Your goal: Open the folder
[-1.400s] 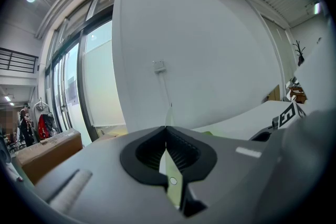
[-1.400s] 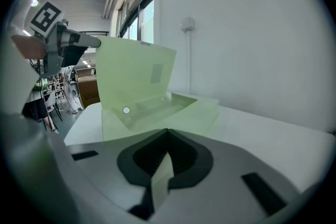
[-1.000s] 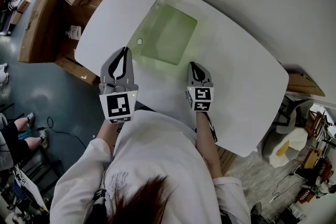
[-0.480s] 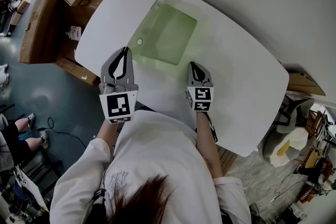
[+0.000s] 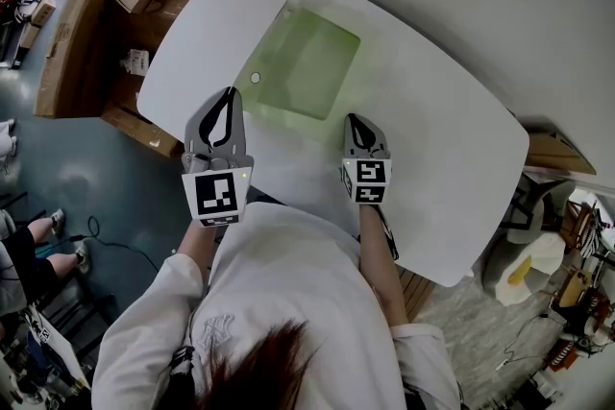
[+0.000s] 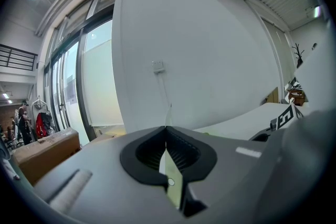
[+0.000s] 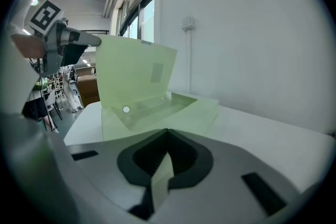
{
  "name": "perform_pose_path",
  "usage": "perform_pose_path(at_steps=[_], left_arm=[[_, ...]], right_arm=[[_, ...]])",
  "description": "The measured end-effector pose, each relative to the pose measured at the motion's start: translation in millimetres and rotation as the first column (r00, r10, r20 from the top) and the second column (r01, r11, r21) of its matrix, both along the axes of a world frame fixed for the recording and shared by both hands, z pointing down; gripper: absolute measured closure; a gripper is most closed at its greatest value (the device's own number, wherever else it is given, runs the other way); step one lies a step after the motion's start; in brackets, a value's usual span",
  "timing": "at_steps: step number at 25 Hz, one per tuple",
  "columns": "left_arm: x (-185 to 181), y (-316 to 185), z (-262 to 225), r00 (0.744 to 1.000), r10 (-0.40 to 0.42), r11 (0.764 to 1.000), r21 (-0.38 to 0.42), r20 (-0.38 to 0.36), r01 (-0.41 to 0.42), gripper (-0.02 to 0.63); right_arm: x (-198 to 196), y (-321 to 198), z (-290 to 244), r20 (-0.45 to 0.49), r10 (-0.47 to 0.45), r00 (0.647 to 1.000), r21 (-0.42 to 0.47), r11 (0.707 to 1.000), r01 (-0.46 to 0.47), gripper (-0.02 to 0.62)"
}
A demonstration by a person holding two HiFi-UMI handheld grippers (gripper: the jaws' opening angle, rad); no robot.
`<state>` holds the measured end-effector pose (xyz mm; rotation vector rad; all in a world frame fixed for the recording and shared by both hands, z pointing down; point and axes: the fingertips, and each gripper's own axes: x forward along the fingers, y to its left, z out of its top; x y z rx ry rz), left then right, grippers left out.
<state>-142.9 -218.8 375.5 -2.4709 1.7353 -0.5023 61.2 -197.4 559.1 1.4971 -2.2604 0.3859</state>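
white table (image 5: 437, 115); left tool (image 5: 229, 92), right tool (image 5: 356, 119) pinch green folder (image 5: 309, 62)

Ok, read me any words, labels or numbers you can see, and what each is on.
No text is readable.
Left gripper and right gripper: black-and-white square markers, patterns, not words.
White label on the brown cardboard box: too small.
Emblem on the person's white shirt: too blurred.
Pale green plastic folder: no readable print.

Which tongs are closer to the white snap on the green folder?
Left. The left tongs grip the folder right beside the snap; the right tongs pinch the folder at its opposite near corner, farther from the snap.
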Motion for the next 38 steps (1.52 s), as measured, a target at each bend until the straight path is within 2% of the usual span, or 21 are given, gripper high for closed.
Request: perform_pose_path(at_steps=[11,22,28,38], left_arm=[[7.5,2.3,1.6,0.999,0.048,0.999,-0.009,-0.016,-0.048,0.598],[30.4,10.7,8.7,0.989,0.146,0.989,-0.02,-0.022,-0.146,0.598],[35.5,11.1,10.7,0.985,0.17,0.985,-0.013,-0.006,-0.17,0.598],[39.7,12.3,14.0,0.979,0.201,0.979,-0.023,-0.02,-0.201,0.597]], right_arm=[[-4.1,0.2,-1.7,-0.04,0.011,0.999,-0.024,1.0,-0.012,0.589],[1.9,4.1,-54.3,0.029,0.113,0.993,0.062,0.991,-0.115,0.589],[2.2,14.4,-80.5,0.062,0.13,0.99,0.095,0.986,-0.135,0.589],[-2.8,38.0,-113.5,0.094,0.167,0.982,0.131,0.975,-0.178,0.589]])
